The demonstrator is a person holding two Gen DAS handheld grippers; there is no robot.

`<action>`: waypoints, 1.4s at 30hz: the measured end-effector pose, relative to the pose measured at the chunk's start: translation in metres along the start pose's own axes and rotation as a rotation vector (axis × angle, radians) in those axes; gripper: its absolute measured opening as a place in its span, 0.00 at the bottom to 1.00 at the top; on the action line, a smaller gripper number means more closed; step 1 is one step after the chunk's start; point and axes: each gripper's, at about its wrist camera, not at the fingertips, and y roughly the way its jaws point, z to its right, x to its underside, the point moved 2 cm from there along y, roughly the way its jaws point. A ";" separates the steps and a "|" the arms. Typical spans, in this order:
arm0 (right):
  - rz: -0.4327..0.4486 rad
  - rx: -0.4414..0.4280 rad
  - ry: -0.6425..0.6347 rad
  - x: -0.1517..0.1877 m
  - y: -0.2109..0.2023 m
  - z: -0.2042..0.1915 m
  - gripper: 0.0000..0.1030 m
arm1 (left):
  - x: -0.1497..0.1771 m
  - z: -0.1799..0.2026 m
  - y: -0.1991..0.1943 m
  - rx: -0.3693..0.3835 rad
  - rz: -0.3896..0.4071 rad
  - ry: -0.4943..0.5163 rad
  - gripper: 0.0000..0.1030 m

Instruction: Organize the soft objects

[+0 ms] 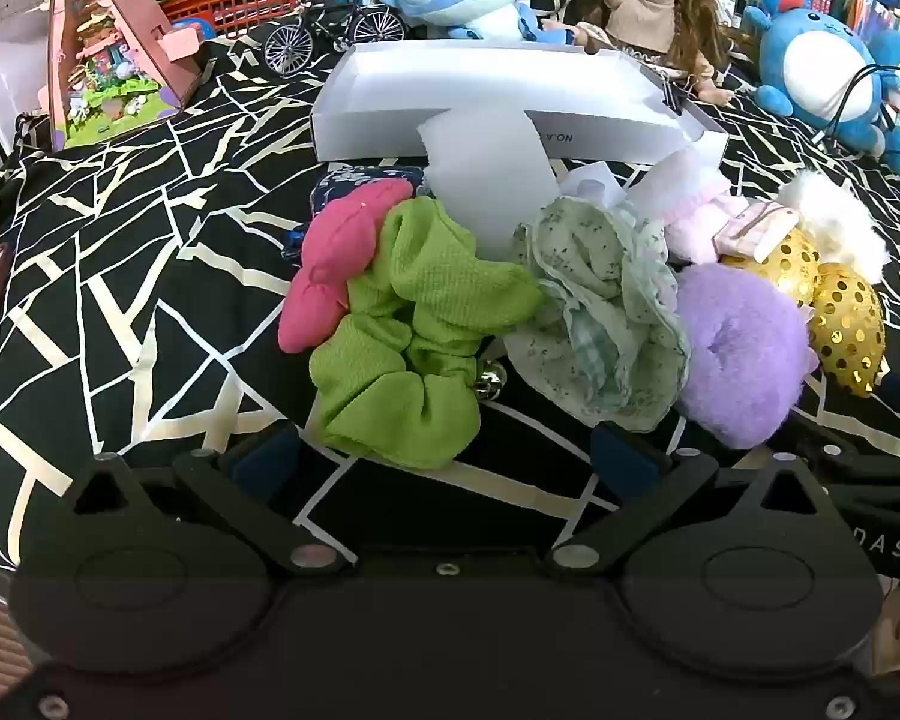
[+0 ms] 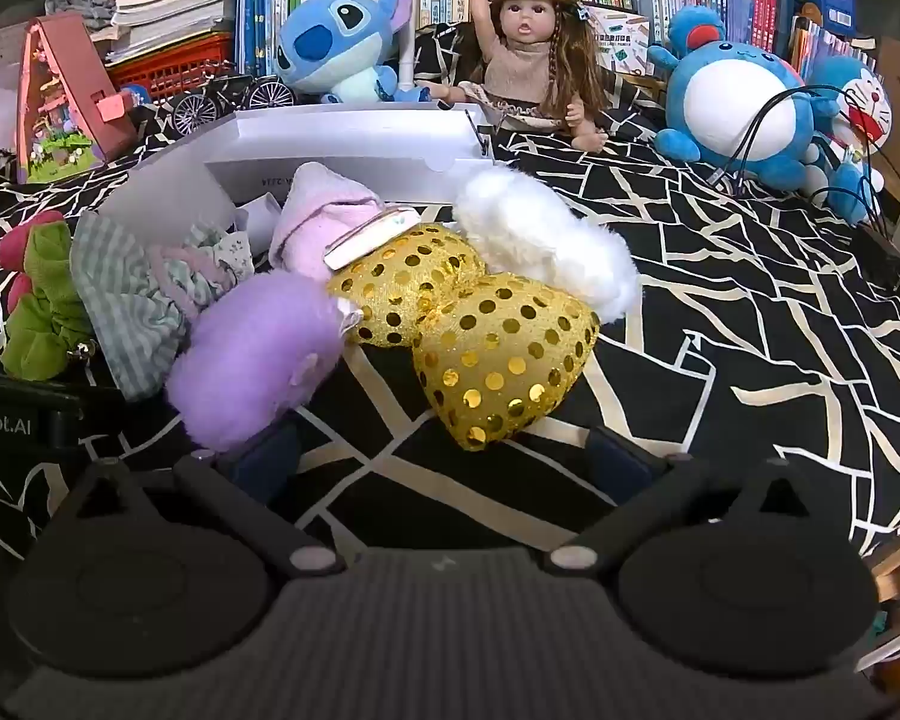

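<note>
The left gripper (image 1: pixel 444 456), jaws fully spread and empty, is pointing at the green scrunchie (image 1: pixel 408 348) lying just ahead.

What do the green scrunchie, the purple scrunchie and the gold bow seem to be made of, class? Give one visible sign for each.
Green scrunchie: likely a matte woven fabric; a fine waffle texture and gathered folds show.
Purple scrunchie: seemingly plush fleece or faux fur; its surface looks fuzzy.
Gold bow: probably glittery fabric set with shiny round sequins that catch the light.
</note>
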 end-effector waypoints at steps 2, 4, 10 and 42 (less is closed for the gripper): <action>0.005 -0.001 0.000 0.000 0.000 0.000 1.00 | 0.000 0.000 0.000 0.000 0.000 0.000 1.00; 0.010 -0.002 0.000 -0.001 0.000 0.000 1.00 | 0.000 0.000 0.000 0.001 -0.001 -0.001 1.00; -0.001 -0.002 0.003 -0.002 0.002 0.001 1.00 | 0.000 0.000 0.000 0.001 0.000 0.000 1.00; -0.005 -0.002 0.002 -0.001 -0.001 -0.001 1.00 | -0.001 0.000 0.000 -0.002 -0.010 -0.003 1.00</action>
